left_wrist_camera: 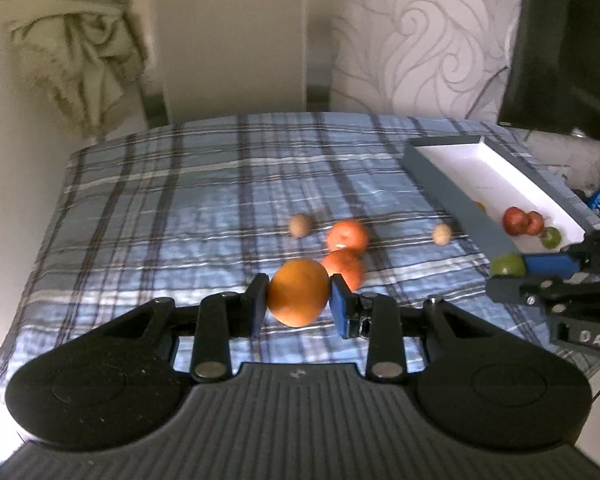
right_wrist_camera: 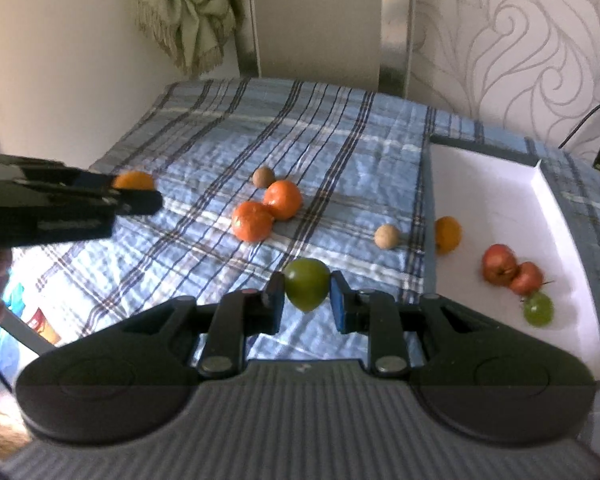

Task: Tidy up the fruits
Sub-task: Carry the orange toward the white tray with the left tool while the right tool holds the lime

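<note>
I hold an orange (left_wrist_camera: 299, 293) between my left gripper's (left_wrist_camera: 299, 300) fingers above the tablecloth (left_wrist_camera: 160, 208). Just behind it two tangerines (right_wrist_camera: 268, 210) lie touching. A kiwi (right_wrist_camera: 264, 176) sits behind them, another (right_wrist_camera: 387, 236) near the tray (right_wrist_camera: 500, 184) on my right. In the tray, two apples (right_wrist_camera: 510, 268) touch. My right gripper (right_wrist_camera: 306, 300) carries a lime (right_wrist_camera: 306, 283).

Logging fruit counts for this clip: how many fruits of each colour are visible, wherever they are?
Orange: 4 – one in the left tool, two on the cloth, one in the tray
Green: 2 – one in the right tool, one in the tray
Red: 2 – both in the tray
Tan-brown: 2 – on the cloth
Total: 10
</note>
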{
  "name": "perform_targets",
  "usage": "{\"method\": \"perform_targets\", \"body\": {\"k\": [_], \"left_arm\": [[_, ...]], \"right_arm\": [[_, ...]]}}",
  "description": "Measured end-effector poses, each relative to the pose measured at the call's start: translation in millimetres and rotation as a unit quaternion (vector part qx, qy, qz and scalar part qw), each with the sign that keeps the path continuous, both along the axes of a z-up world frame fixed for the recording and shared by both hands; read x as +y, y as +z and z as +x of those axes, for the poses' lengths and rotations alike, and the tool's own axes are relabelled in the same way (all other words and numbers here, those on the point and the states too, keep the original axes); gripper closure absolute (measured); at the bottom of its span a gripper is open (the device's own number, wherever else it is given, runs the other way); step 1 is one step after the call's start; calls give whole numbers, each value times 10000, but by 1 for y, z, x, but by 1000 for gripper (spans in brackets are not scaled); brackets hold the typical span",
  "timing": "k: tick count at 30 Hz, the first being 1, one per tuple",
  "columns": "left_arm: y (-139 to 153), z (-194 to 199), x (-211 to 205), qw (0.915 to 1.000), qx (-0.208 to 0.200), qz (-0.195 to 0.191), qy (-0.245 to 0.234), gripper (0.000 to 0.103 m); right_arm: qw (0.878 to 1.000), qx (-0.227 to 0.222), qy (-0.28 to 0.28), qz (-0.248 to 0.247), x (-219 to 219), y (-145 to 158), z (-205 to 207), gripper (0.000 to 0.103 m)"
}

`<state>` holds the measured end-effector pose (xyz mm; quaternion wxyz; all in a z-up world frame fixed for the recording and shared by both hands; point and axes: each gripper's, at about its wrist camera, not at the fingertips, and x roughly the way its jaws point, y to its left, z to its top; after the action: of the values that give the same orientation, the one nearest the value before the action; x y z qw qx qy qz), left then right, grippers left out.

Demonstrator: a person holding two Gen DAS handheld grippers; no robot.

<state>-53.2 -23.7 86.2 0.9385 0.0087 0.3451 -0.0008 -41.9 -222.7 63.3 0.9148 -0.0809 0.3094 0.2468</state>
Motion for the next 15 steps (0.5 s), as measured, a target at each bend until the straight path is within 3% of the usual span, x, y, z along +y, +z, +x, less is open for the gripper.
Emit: {"method": "perform_targets", "body": {"k": [15], "left_arm": [[-1, 19, -43, 9979, -47, 9, -644, 65]], "right_arm": [[9985, -274, -445, 174, -34, 19, -23, 76]]}}
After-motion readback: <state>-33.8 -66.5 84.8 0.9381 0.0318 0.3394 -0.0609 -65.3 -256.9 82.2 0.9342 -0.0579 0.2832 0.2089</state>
